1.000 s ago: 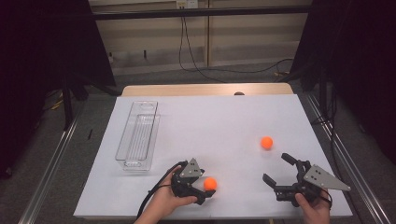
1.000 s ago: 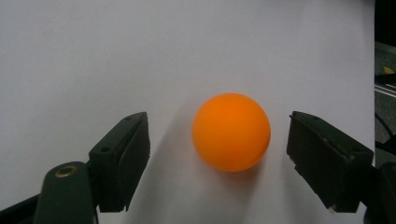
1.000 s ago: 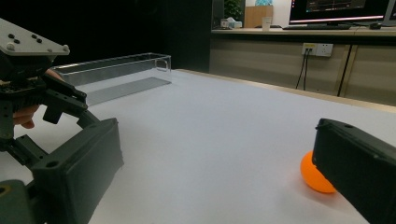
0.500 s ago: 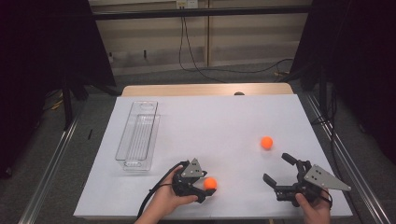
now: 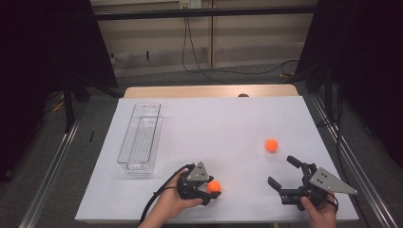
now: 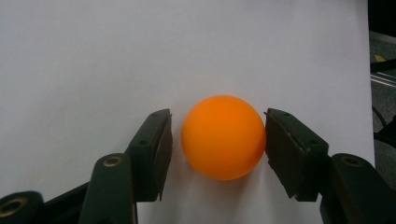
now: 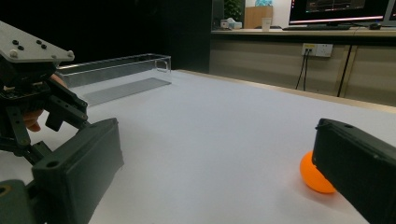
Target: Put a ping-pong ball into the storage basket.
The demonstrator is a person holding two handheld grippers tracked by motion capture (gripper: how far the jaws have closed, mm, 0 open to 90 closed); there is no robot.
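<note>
An orange ball (image 6: 223, 137) near the white surface's (image 5: 214, 123) front edge is bracketed by the left claw (image 6: 218, 140), whose jaws have just been narrowed around it; one pad touches, the other stands barely off. A lift appears imminent. The right claw (image 5: 285, 173) is held wide.

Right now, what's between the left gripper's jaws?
An orange ball sits between the jaws of the left gripper, which have just been closing. In the left gripper view one pad looks to touch it; a thin gap remains at the other.
</note>
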